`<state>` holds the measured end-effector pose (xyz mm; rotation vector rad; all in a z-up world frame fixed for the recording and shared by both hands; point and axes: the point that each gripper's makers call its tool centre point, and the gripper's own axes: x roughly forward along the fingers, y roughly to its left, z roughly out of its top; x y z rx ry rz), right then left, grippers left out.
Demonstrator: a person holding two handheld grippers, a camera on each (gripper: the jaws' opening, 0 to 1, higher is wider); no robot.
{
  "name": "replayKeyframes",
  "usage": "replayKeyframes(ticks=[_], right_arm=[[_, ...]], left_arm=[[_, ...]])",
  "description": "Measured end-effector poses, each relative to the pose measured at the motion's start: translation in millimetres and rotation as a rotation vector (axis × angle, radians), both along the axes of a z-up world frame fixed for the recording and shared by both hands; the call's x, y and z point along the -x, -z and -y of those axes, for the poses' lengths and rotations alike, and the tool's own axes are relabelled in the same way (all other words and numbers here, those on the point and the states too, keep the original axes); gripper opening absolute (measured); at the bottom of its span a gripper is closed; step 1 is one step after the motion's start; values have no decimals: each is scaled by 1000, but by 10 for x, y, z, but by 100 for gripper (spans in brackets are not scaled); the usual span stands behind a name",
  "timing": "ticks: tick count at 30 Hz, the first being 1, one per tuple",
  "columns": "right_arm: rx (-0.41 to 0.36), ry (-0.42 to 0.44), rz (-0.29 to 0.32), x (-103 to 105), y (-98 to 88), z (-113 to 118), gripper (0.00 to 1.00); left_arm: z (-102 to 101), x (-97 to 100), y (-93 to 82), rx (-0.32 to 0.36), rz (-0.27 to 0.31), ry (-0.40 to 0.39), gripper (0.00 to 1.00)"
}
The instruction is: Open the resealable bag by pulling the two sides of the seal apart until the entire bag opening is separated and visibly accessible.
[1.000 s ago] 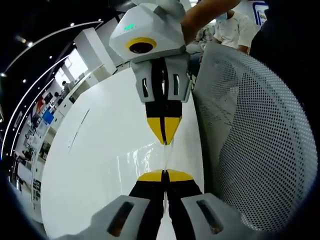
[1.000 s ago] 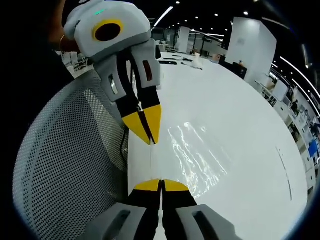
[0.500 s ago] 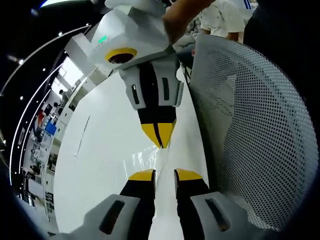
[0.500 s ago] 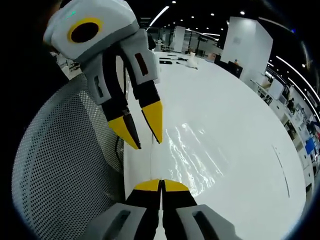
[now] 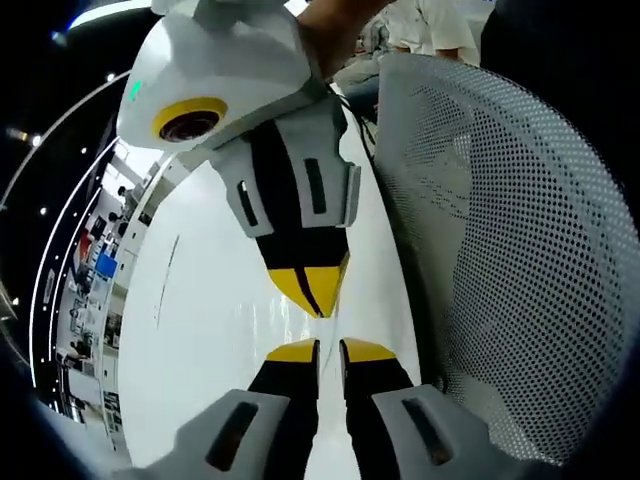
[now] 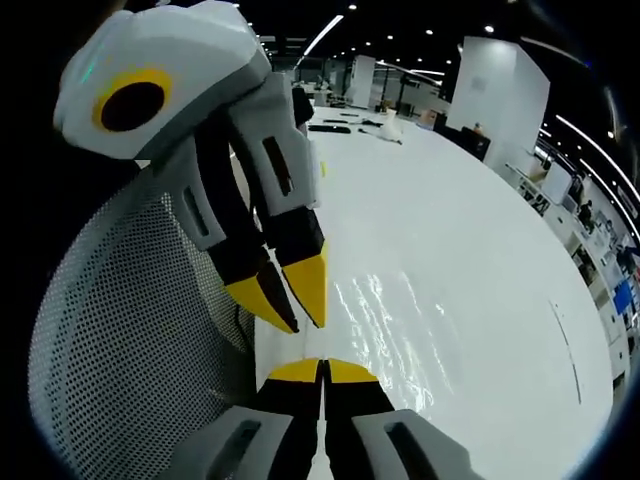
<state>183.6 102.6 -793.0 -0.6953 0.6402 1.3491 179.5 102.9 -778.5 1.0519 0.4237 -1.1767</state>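
Clear resealable bag (image 6: 385, 325) seen on white worktop (image 6: 480, 230). Right gripper (image 6: 322, 366) jaws pressed together; left gripper (image 5: 319, 349) jaws slightly parted. Mesh chair (image 5: 520, 230) at 3 o'clock.

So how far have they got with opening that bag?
Nothing looks done: the clear bag lies flat on the white table, mouth not visibly open. The right gripper is shut, seemingly on its edge; the left gripper is open close by. Pulling the seal apart remains.
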Motion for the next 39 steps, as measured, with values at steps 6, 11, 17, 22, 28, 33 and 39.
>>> replayKeyframes(ticks=[6,11,17,22,28,33,39], right_arm=[[-27,37,-17,-43,-32,-36,0],[-46,40,-19,-54,-73,-66,0],[-49,32,-10,-43,-93,-87,0],[-50,40,9,-81,-113,-79,0],[-57,66,26,-174,-156,-62,0],[-65,87,34,-233,-188,-52,0],[-75,116,37,-294,-214,-32,0]], left_arm=[[-15,-7,-12,-16,33,16,5],[-19,-6,14,-29,42,23,4],[-36,-37,26,-38,47,1,0],[-31,-27,36,-34,37,-3,0],[-16,-10,44,-11,21,-21,0],[-11,3,59,-4,17,-28,0],[-8,23,97,3,3,-34,0]])
